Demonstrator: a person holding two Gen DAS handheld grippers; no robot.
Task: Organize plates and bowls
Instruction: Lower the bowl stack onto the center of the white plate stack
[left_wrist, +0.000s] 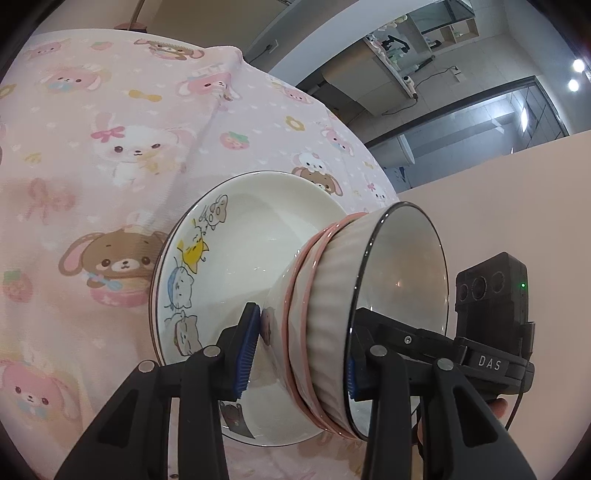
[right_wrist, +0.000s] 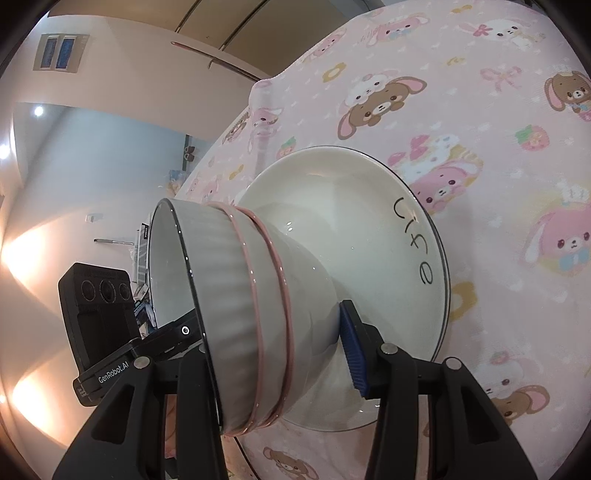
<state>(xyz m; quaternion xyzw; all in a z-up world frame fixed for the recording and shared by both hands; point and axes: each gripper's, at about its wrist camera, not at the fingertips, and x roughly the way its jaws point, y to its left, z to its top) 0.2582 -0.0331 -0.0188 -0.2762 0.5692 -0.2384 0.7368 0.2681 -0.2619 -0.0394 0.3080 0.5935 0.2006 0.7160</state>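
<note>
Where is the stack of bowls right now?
The stack of bowls sits on the plate on the pink tablecloth, between both hand-held grippers' fingers.

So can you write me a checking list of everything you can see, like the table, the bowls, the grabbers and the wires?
Surface: pink cartoon-bunny tablecloth, wrinkled, covering the table.
Job's things: stack of three nested bowls, ribbed white one on top and two pink-rimmed ones under it, standing in a plate with cat drawings and the word "life".
Clutter: nothing seen on the cloth.
Grippers: left gripper and right gripper each clamp the bowl stack from opposite sides, one finger inside the top bowl, one blue pad against the outside.
Cables: thin black wire behind the right gripper.
Surroundings: plain walls, ceiling lights, shelves far off.
</note>
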